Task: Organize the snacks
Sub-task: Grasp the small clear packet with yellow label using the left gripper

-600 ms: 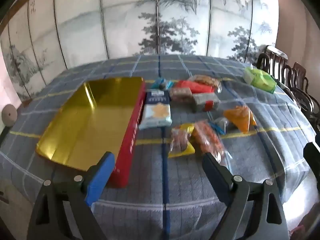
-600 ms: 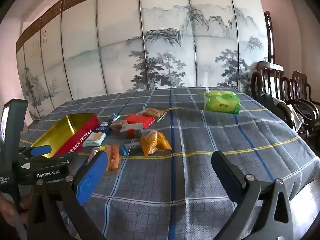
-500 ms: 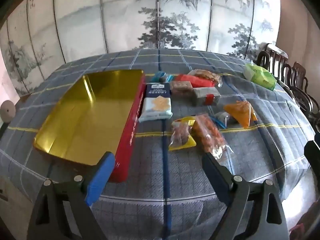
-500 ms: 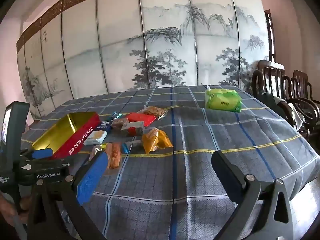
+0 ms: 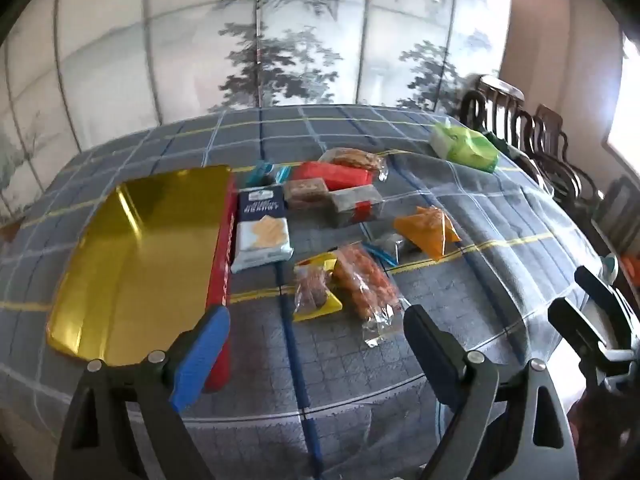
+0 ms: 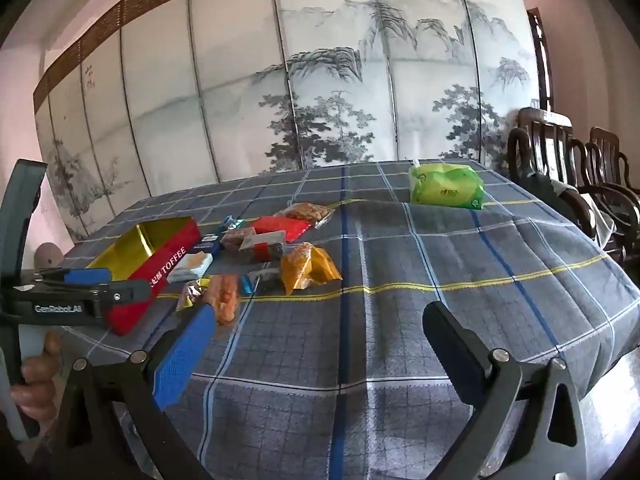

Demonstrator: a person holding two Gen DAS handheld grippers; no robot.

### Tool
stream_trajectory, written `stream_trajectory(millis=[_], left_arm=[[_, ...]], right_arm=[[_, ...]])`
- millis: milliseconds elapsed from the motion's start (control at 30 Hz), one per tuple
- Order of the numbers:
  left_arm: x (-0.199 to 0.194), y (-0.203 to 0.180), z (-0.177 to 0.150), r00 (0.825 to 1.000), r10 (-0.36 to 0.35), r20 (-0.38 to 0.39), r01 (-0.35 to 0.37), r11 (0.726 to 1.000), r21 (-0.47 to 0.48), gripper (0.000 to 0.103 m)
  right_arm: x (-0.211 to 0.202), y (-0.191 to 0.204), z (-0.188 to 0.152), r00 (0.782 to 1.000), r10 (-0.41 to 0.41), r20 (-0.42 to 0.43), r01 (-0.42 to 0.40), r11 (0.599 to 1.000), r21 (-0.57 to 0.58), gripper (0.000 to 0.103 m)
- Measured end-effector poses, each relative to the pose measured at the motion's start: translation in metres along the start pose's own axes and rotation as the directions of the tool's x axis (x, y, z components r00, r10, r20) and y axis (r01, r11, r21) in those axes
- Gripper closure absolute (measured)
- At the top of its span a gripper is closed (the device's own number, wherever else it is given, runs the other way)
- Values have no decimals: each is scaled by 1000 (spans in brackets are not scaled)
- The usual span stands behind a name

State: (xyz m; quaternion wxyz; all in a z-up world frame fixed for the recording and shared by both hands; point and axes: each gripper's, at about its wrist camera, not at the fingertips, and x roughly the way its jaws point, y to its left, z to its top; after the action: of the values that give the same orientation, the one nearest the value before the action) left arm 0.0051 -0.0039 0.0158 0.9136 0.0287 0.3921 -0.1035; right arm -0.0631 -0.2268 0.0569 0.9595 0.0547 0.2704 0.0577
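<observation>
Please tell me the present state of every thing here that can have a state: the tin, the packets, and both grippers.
toffee tin: open, no lid on it, nothing inside.
cracker packet: lying flat beside the tin, sealed.
orange packet: lying on the cloth, not in the tin.
green tissue pack: lying apart from the snacks at the far side.
left gripper: open, holding nothing.
right gripper: open, holding nothing.

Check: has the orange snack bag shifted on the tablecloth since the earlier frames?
No. The orange snack bag sits just above the same yellow stripe, beside the same packets.
</observation>
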Motion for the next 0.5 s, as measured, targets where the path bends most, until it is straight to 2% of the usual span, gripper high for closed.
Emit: stream_trajectory(millis=[100, 133, 167, 200, 233, 333, 433, 500], left_arm=[[4, -3, 8, 1000, -18, -12, 18, 999, 41, 16], [7, -3, 10, 999, -34, -23, 35, 998, 45, 32], [12, -3, 14, 997, -51, -49, 54, 997, 50, 54], [20, -3, 17, 994, -65, -91, 70, 996, 57, 62], [27, -2, 18, 990, -69, -122, 77, 995, 57, 66], [41, -1, 22, 988, -42, -151, 51, 997, 56, 66], [50, 1, 24, 980, -70, -185, 79, 996, 43, 66], [54, 0, 24, 979, -60, -194, 72, 996, 52, 66]], right_arm=[[5, -4, -1, 1000, 0, -16, 0, 1000, 16, 0], [6, -6, -2, 1000, 2, -18, -1, 1000, 20, 0], [7, -8, -3, 1000, 3, -20, -3, 1000, 24, 0], [8, -9, -4, 1000, 2, -22, -1, 1000, 26, 0], [7, -10, -5, 1000, 2, -21, -1, 1000, 28, 0], [8, -14, -5, 1000, 2, -23, -2, 999, 36, 0], [8, -19, -6, 1000, -2, -24, 3, 999, 44, 0], [10, -21, -7, 1000, -3, -29, 4, 999, 52, 0]])
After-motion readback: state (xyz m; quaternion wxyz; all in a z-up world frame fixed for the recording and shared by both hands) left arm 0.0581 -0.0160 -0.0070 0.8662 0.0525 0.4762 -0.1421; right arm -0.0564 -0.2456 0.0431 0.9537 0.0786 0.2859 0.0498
